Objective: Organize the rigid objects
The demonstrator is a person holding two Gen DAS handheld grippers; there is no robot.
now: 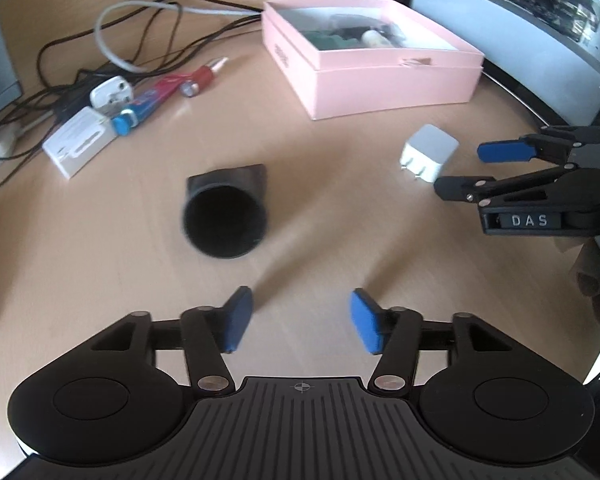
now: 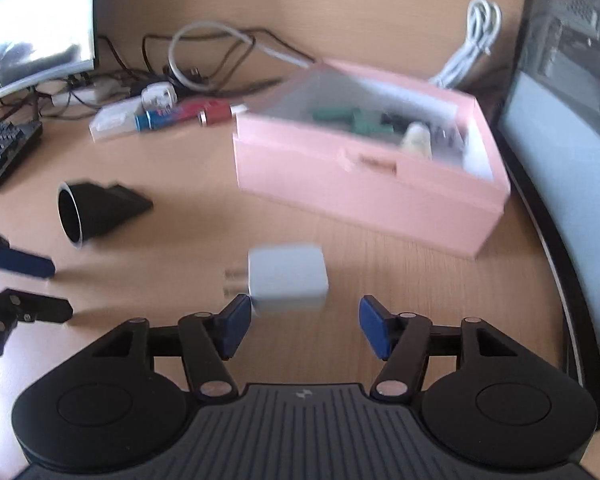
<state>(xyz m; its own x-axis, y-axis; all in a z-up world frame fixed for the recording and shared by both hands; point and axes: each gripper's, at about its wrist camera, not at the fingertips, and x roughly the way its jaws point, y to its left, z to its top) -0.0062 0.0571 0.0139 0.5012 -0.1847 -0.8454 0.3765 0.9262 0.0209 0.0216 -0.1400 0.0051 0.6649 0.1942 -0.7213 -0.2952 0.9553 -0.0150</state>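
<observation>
Charger [image 2: 287, 277] is lying just ahead of the right gripper [image 2: 300, 328], whose jaws are standing apart, empty; approaching off-centre (prongs leftward) risks nudging it away from the pink box [image 2: 364, 196].

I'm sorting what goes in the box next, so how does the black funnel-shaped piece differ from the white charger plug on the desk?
The black funnel piece is dark, round-mouthed and hollow; the white charger plug is pale, boxy and solid with metal prongs. The funnel piece lies ahead of the left gripper; the plug sits just ahead of the right gripper. Both lie loose on the desk, outside the pink box.
</observation>
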